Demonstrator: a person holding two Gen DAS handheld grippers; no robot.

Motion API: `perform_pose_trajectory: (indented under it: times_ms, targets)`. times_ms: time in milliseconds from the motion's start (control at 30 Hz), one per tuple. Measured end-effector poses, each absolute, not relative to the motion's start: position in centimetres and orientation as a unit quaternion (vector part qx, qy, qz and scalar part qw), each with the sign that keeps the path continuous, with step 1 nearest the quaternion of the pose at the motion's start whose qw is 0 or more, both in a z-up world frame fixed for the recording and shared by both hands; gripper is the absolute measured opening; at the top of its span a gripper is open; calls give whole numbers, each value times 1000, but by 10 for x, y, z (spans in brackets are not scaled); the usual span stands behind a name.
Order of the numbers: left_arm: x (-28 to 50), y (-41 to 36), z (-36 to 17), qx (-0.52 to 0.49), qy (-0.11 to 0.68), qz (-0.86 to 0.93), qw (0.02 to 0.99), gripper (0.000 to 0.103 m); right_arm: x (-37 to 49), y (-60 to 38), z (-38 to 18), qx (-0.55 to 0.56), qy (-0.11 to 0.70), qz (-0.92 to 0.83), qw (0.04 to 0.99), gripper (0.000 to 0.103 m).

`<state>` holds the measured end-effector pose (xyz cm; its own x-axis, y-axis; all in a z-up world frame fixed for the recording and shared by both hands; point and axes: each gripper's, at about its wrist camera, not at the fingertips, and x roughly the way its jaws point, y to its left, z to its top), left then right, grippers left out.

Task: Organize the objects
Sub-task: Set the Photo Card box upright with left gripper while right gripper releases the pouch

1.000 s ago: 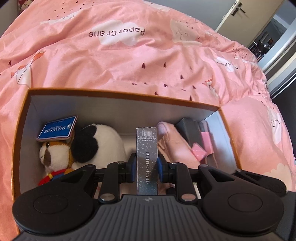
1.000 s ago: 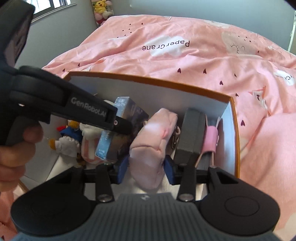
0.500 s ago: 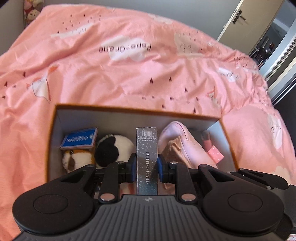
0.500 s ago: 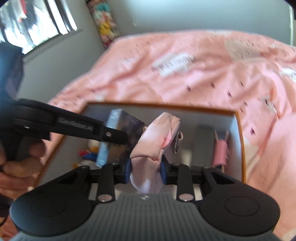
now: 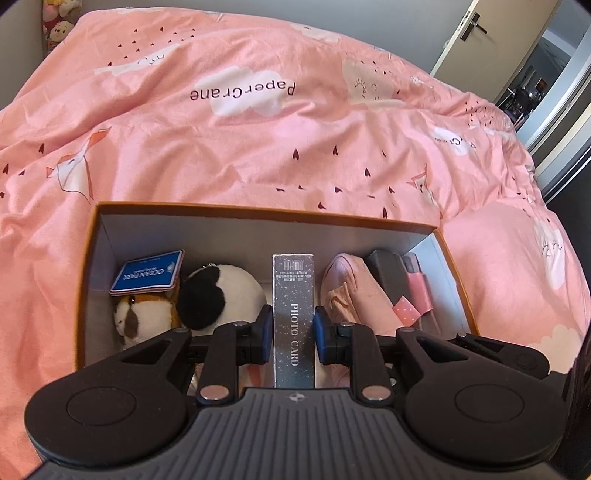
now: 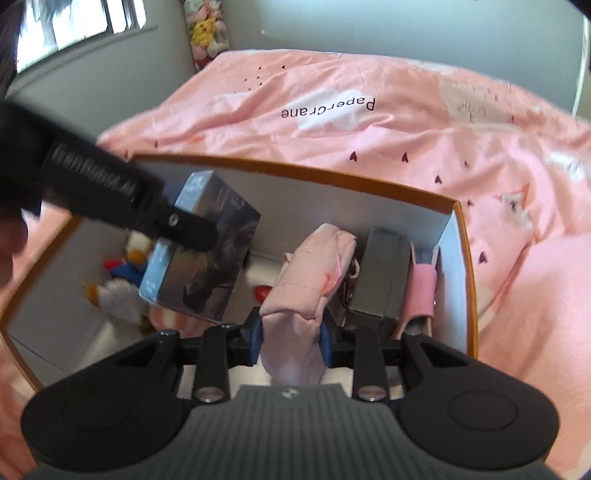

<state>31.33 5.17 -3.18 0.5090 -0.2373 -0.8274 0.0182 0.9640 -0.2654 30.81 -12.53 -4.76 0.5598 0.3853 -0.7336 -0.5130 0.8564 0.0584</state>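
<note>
Left wrist view: the left tool (image 5: 293, 328) is clamped on the photo card box (image 5: 293, 314), a tall dark box lettered PHOTO CARD, blue pads pressed to both its narrow sides; the photo card box stands upright over the middle of the orange-rimmed box (image 5: 266, 211), which sits on the pink bedspread (image 5: 258, 147); inside, at the left, a brown-and-white plush dog (image 5: 142, 315) lies under a blue tag (image 5: 147, 273), with a black-and-white plush (image 5: 221, 291) just beside it; to the right of the card box, a pink pouch (image 5: 351, 291), then a dark grey case (image 5: 391, 275) and a pink strap (image 5: 417, 286) against the right wall; an open door (image 5: 469, 33) shows at the upper right.

Right wrist view, somewhat blurred: the right tool (image 6: 291, 338) is clamped on the pink pouch (image 6: 314, 280), squeezing its near end between the blue pads; the pouch runs away from the camera inside the orange-rimmed box (image 6: 369, 182); the dark grey case (image 6: 384, 273) stands just beside it on the right, the pink strap (image 6: 421, 291) beyond that by the wall; on the left the other tool's black arm crosses the frame, gripping the photo card box (image 6: 207, 251), tilted above the plush toys (image 6: 122, 284); a small red thing (image 6: 261, 293) lies on the box floor, too small to tell; soft toys (image 6: 205, 27) sit in the far corner of the room.
</note>
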Motion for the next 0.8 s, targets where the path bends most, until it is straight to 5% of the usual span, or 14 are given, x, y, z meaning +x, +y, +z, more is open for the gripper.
perform_pose_trajectory:
  times_ms: [333, 800]
  targets:
    - [323, 34, -57, -94, 514, -76, 849, 25, 333, -138, -63, -32, 475, 233, 848, 37]
    - [345, 24, -82, -104, 527, -81, 840, 25, 327, -147, -55, -23, 485, 241, 841, 51]
